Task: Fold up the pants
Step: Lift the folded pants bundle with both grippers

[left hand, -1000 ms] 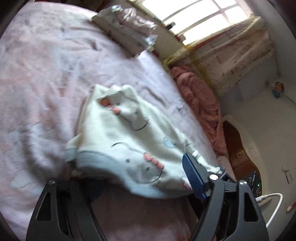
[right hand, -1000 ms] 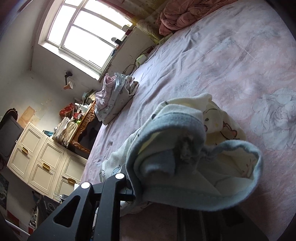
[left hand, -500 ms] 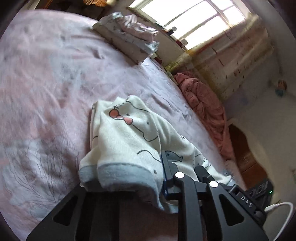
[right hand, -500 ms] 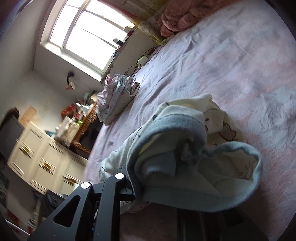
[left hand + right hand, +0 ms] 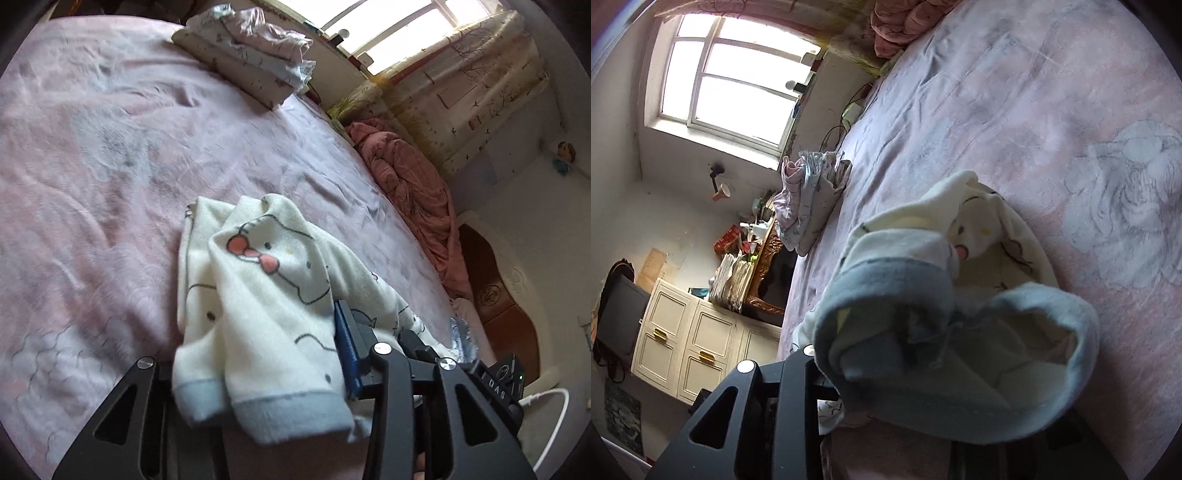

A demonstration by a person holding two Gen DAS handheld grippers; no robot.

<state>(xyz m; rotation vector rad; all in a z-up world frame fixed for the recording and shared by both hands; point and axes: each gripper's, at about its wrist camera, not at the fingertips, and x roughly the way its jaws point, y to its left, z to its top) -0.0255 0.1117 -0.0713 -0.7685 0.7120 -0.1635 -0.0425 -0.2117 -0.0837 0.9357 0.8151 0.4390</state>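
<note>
Two grippers share the cream fleece pants on the pink bedspread: the left gripper and right gripper, jaws just eased wider, have grey cuff and waistband draped between them. Soft, light and floppy, I'd say, so grab the banded hems.

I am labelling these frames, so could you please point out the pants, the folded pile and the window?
pants (image 5: 258,295): left wrist view, on the cream leg below the red bow print.
folded pile (image 5: 255,66): left wrist view, on its top layers.
window (image 5: 731,77): right wrist view, on the bright panes.
</note>
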